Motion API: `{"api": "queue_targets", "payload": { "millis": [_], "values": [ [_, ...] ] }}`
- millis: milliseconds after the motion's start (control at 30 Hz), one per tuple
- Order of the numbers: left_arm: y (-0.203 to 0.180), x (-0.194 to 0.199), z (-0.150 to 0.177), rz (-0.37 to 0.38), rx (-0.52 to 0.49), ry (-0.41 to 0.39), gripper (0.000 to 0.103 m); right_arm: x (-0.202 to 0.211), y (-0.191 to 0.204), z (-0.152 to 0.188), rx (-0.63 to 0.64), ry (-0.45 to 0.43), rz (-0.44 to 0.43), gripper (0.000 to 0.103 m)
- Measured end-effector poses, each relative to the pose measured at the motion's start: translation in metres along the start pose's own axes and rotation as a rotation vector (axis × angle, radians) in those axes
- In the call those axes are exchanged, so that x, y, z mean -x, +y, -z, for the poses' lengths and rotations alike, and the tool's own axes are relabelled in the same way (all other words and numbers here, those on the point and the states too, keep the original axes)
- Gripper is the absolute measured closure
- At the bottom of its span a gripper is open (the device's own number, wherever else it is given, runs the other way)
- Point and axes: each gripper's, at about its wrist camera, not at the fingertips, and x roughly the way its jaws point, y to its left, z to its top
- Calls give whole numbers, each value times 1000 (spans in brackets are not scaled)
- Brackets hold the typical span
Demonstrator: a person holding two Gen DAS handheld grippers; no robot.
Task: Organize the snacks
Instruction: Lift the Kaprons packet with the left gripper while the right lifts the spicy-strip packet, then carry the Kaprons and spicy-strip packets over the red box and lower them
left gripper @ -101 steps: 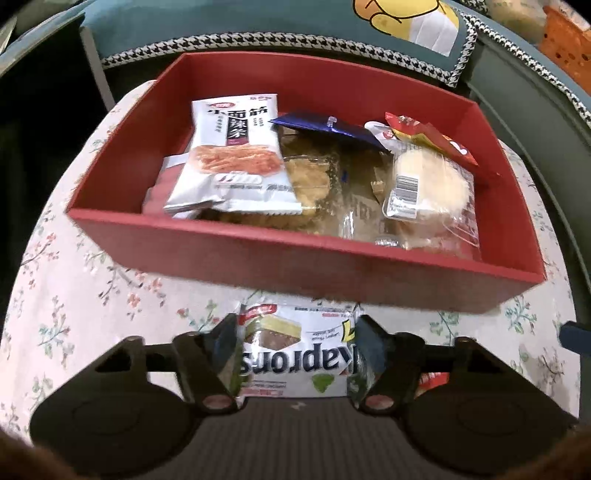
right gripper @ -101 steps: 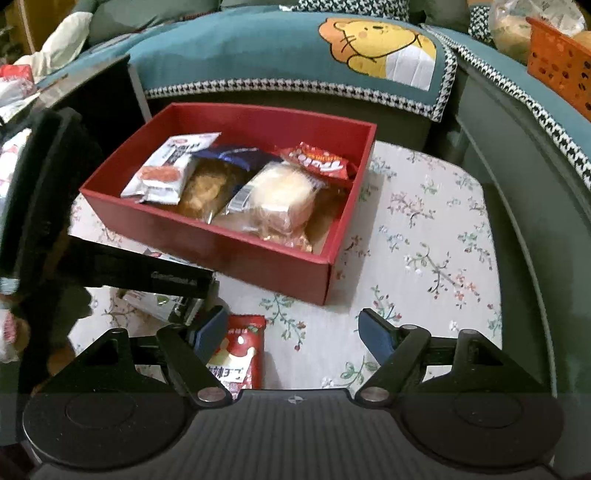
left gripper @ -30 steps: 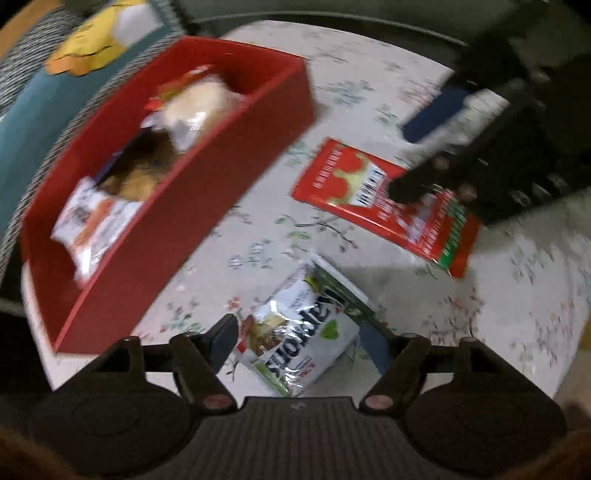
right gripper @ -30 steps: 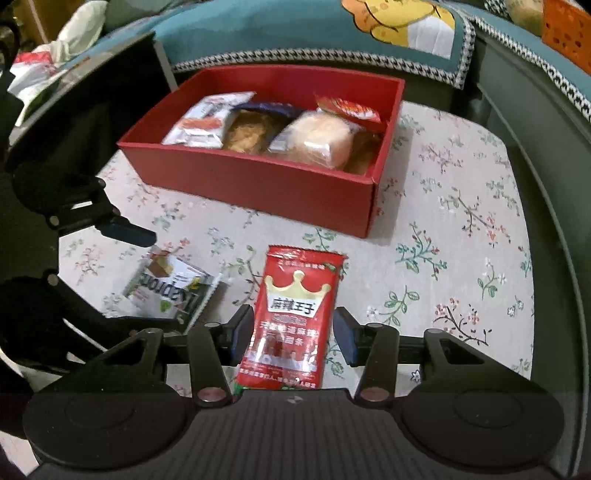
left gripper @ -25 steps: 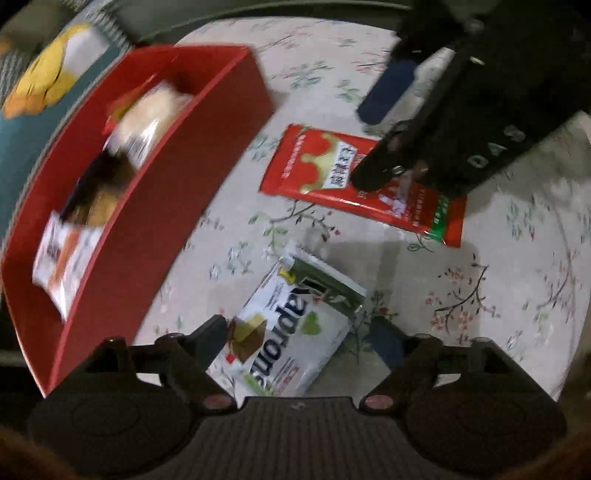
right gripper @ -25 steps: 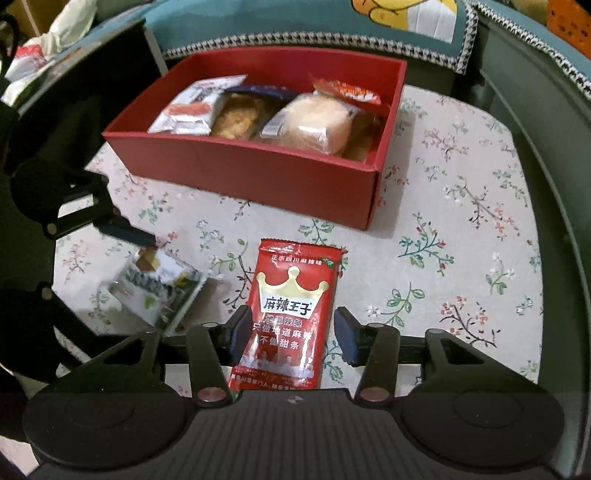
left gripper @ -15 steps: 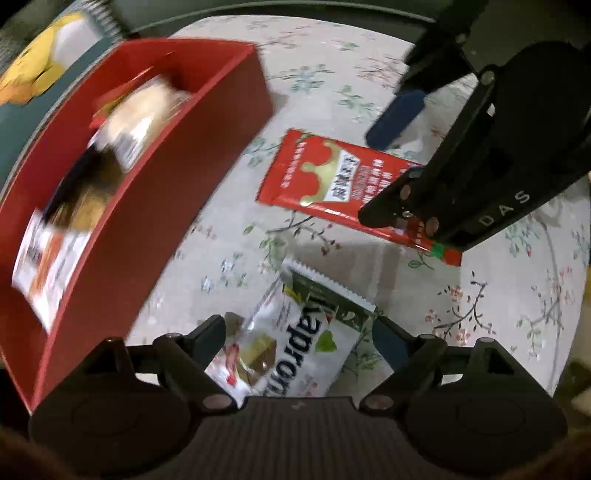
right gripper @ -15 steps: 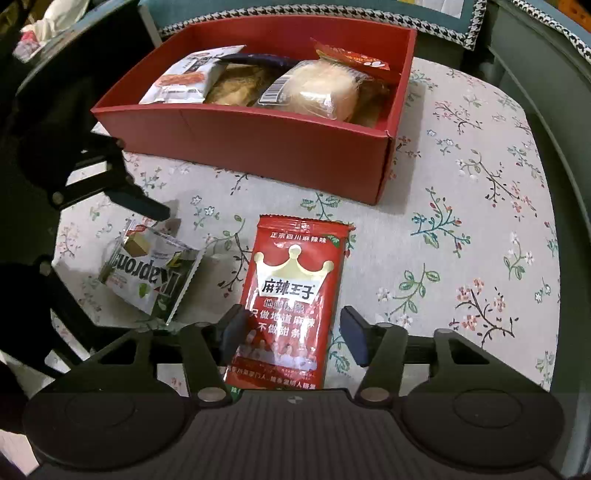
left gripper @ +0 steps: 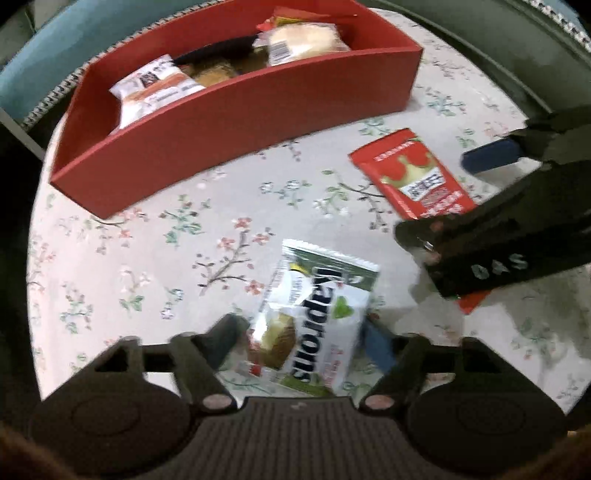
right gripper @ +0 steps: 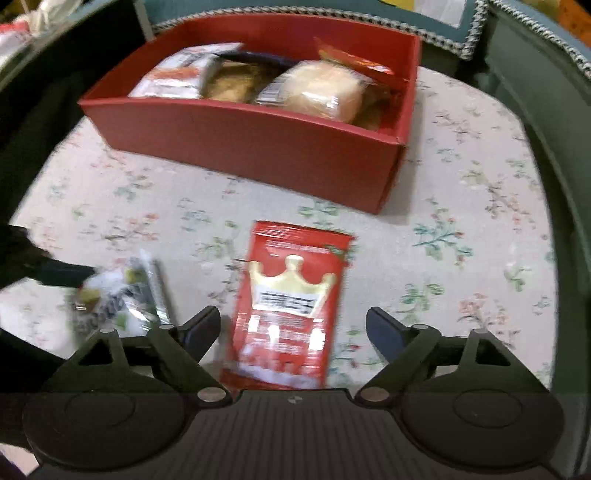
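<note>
A red box [left gripper: 229, 122] [right gripper: 258, 147] with several snack packs inside stands at the far side of the floral tablecloth. A white and green wafer pack [left gripper: 317, 325] [right gripper: 122, 295] lies on the cloth between the fingers of my open left gripper [left gripper: 306, 341]. A red snack packet with a gold crown [right gripper: 288, 306] [left gripper: 413, 177] lies flat between the fingers of my open right gripper [right gripper: 291, 326]. The right gripper's black body [left gripper: 498, 240] covers part of the red packet in the left wrist view. Neither pack is squeezed.
A teal sofa cushion with a houndstooth border [right gripper: 443, 22] lies behind the box. The dark green table rim [right gripper: 554, 110] curves along the right side. Floral cloth [right gripper: 480, 240] stretches right of the red packet.
My left gripper has swung round so the box is now ahead, with the wafer pack still between its fingers. My right gripper has opened wider and closed in over the red packet.
</note>
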Motion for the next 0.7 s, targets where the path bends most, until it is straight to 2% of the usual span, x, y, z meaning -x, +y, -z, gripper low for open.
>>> {"api": "queue_targets", "payload": {
  "millis": [67,200,233,300,367,533,700],
  "values": [
    [1,-4,1,-47,-8,-10,0,-3,1,2,-5,14,-7,0],
    [6,-5,2,-30,37,-8,0,-6,10,7,66,5,43,0],
    [7,-6,1,-18,46,-6,0,-4,11,7,76,3,53,2],
    [7,-4,-1,15,63,-9,0,2,10,8,69,-6,58,14],
    [6,1,-3,40,70,-17,2,10,7,8,56,-21,59,42],
    [4,3,-3,13,77,-28,3,17,8,14,51,-25,71,46],
    [3,13,-1,19,114,-53,3,39,8,20,26,-78,55,47]
  ]
}}
